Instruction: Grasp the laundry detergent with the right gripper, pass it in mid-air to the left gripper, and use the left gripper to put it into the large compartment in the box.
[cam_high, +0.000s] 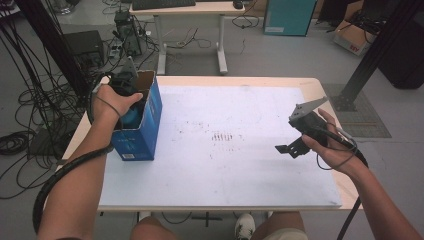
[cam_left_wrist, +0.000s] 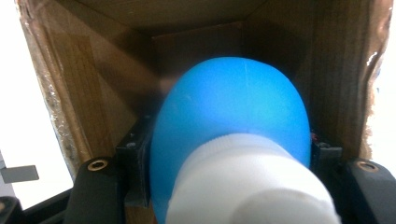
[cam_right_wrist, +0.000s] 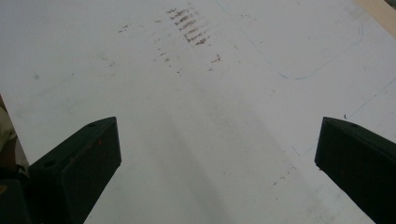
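1. The table (cam_high: 320, 87) carries a white sheet (cam_high: 225, 170) with a smudged dark patch at its middle; the sheet lies bare from the box across to the right edge, with wide room to move.
2. A blue cardboard box (cam_high: 145, 130) stands open-topped at the table's left edge, close to the near-left corner of the sheet.
3. The left gripper (cam_high: 131, 102) reaches down into the box. From above, a patch of blue shows under the hand; the left gripper view shows a blue bottle (cam_left_wrist: 233, 112) with a white cap (cam_left_wrist: 247, 182), pinched between the jaws, brown box walls tight on both sides.
4. The right gripper (cam_high: 290, 148) hangs over the table's right side, well apart from the box; its own view shows both jaws spread wide over bare sheet, holding nothing.
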